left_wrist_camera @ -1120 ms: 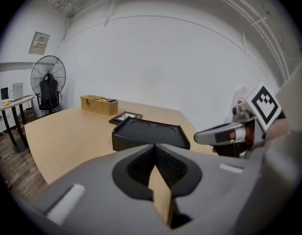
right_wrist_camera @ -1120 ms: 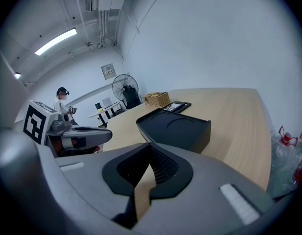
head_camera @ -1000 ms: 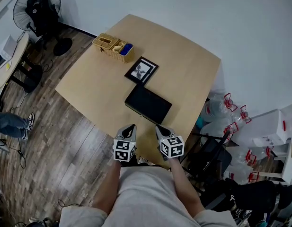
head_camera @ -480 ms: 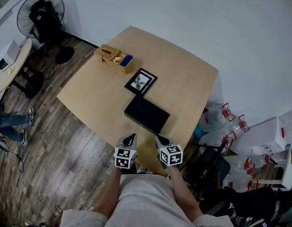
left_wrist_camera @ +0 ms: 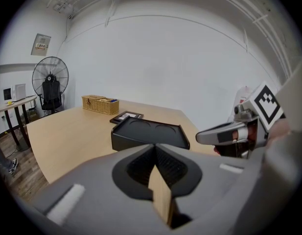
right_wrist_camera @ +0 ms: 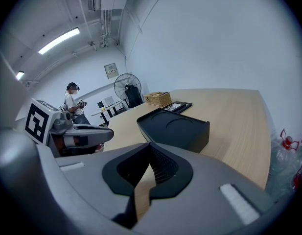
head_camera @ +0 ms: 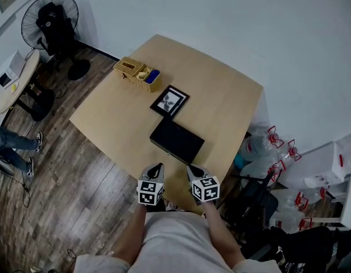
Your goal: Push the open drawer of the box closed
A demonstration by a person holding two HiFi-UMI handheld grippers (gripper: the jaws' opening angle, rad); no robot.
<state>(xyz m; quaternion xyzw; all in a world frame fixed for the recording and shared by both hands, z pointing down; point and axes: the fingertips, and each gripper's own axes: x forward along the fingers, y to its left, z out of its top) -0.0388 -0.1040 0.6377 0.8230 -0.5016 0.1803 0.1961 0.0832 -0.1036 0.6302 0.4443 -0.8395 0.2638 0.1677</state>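
Hovering over the near edge of the table [head_camera: 223, 92], left tongs [head_camera: 156, 169] & right tongs [head_camera: 193, 170] are both shut, nothing in either. Black box [head_camera: 176, 141] sits just beyond them, apart from both. No drawer shows sticking out on the sides in view: prob. closed already, or open on a hidden side.

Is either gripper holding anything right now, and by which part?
Nothing is held. The left gripper and right gripper are both shut and empty, short of the black box.
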